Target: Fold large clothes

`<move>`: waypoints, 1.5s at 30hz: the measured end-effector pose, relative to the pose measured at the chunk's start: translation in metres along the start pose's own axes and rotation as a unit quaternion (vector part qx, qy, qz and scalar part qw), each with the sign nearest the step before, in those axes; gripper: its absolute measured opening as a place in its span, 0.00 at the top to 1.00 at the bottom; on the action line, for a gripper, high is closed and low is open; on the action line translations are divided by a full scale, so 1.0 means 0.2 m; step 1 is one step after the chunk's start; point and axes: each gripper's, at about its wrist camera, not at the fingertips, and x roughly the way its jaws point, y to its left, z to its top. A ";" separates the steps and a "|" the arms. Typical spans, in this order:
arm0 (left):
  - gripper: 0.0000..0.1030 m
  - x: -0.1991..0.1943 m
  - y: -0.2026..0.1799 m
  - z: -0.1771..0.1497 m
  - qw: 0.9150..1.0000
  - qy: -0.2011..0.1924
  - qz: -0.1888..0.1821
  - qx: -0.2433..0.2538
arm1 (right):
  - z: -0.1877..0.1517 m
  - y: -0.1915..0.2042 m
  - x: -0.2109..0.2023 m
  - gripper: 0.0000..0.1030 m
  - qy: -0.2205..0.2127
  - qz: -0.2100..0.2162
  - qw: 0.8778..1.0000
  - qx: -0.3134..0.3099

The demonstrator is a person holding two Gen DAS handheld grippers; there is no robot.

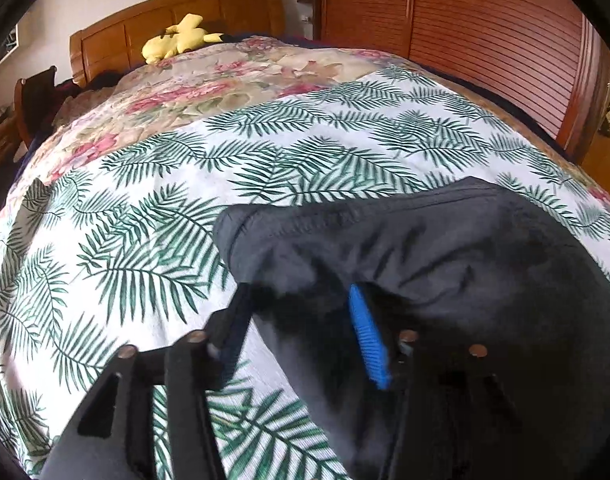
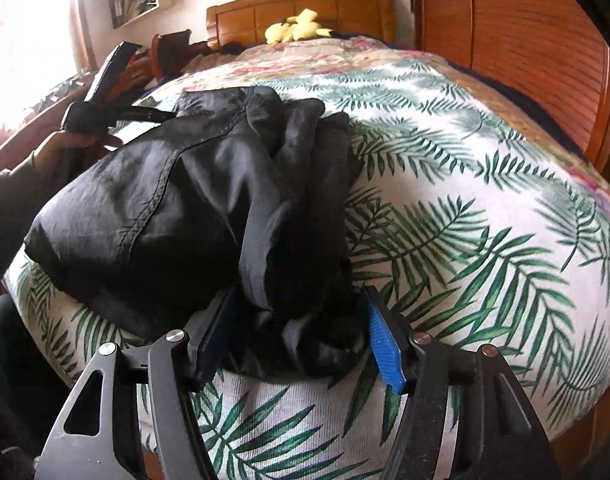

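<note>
A dark, roughly folded garment lies bunched on the white leaf-print cover of the bed. In the right wrist view my right gripper stands open at the garment's near end, with a thick wad of its fabric between the blue pads. At the garment's far left edge a hand holds the left gripper. In the left wrist view my left gripper is open over the garment; loose dark cloth lies between the jaws and partly covers the blue pad.
A floral quilt covers the far half of the bed, with a yellow plush toy by the wooden headboard. Louvred wooden wardrobe doors run close along the bed's right side. A chair and clutter stand at the left.
</note>
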 end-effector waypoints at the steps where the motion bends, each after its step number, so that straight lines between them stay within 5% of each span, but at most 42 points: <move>1: 0.44 0.01 0.01 0.00 1.000 0.001 -0.004 -0.005 | 0.00 -0.01 0.00 0.37 0.001 0.004 1.000 0.004; 9: 0.37 0.07 0.05 0.02 1.000 0.005 -0.013 -0.024 | 0.00 0.01 -0.01 0.37 0.002 0.004 1.000 0.008; 18: 0.43 0.10 0.06 0.04 0.998 0.017 -0.027 -0.048 | 0.00 -0.01 0.01 0.36 0.006 0.032 0.999 0.038; 21: 0.57 0.09 0.02 0.05 0.999 0.014 -0.026 -0.039 | 0.01 0.01 0.02 0.48 0.002 0.047 0.998 0.039; 25: 0.82 0.04 -0.04 0.07 1.000 0.000 -0.014 -0.023 | 0.02 0.03 0.00 0.78 -0.012 0.079 0.996 0.046; 32: 0.87 -0.11 -0.15 0.15 0.999 -0.037 0.035 0.005 | 0.11 0.05 -0.09 0.86 -0.072 0.076 0.994 0.035; 38: 0.88 -0.27 -0.36 0.28 0.996 -0.074 0.040 0.027 | 0.22 -0.02 -0.23 0.90 -0.130 0.069 0.989 0.022; 45: 0.88 -0.28 -0.88 0.47 0.992 -0.114 0.015 0.059 | 0.29 -0.37 -0.33 0.92 -0.165 0.029 0.985 0.045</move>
